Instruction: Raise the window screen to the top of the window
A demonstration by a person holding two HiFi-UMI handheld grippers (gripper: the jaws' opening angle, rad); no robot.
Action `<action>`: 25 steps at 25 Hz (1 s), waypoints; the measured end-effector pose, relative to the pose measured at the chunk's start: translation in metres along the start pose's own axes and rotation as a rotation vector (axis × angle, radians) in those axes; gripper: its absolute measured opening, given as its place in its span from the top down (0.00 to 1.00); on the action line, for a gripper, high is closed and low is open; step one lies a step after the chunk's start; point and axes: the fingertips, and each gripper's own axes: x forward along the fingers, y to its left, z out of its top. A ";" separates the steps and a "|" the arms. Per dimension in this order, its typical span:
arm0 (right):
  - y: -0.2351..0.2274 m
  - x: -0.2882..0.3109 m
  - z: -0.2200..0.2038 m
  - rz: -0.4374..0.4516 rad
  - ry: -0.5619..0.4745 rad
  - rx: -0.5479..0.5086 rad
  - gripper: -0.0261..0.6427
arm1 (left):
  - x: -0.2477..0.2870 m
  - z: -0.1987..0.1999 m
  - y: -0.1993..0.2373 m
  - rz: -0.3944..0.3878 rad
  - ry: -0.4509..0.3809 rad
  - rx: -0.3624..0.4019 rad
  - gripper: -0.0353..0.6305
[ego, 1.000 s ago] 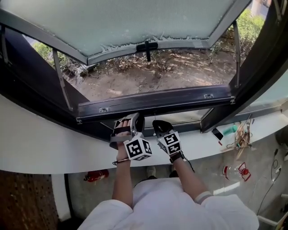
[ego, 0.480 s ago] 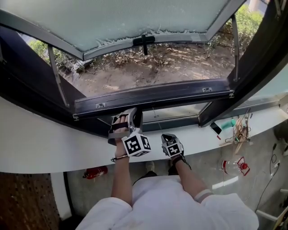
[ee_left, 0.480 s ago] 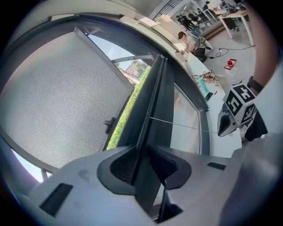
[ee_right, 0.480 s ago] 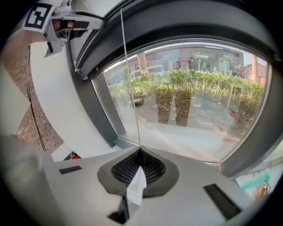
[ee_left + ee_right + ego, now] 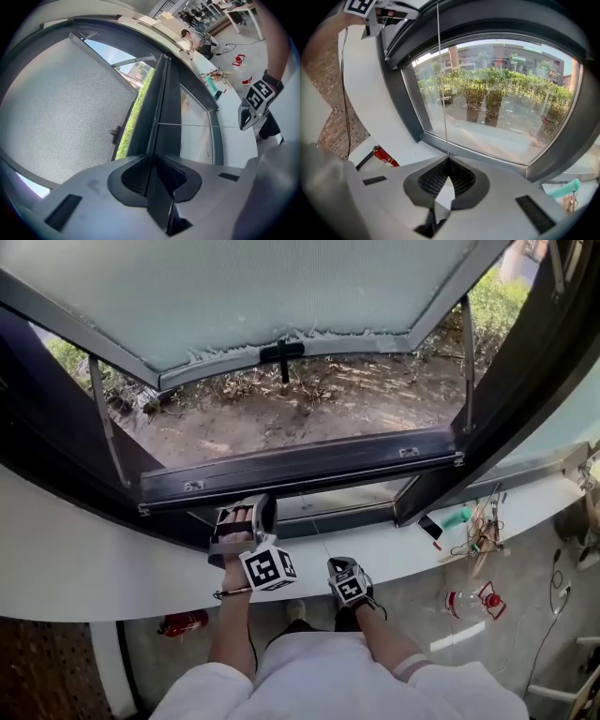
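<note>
Clamping: left hand-held gripper [image 5: 152, 161] on dark bar [image 5: 162, 117], right hand-held gripper [image 5: 448, 161] on thin cord [image 5: 441, 84].

Two grippers — left [image 5: 152, 164], right [image 5: 449, 161] — one dark bar [image 5: 300, 463], one cord [image 5: 440, 93], one fire extinguisher [image 5: 183, 622].

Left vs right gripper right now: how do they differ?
The left gripper is clamped on the dark window rail; the right gripper is pinched on a thin cord. In the head view the left gripper sits up at the window frame, while the right gripper is lower, nearer the person's body. Shared: both have their jaws closed on something.
</note>
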 end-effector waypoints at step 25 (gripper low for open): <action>0.000 -0.016 0.022 0.053 -0.106 -0.086 0.96 | -0.019 0.015 0.030 0.140 -0.087 -0.234 0.89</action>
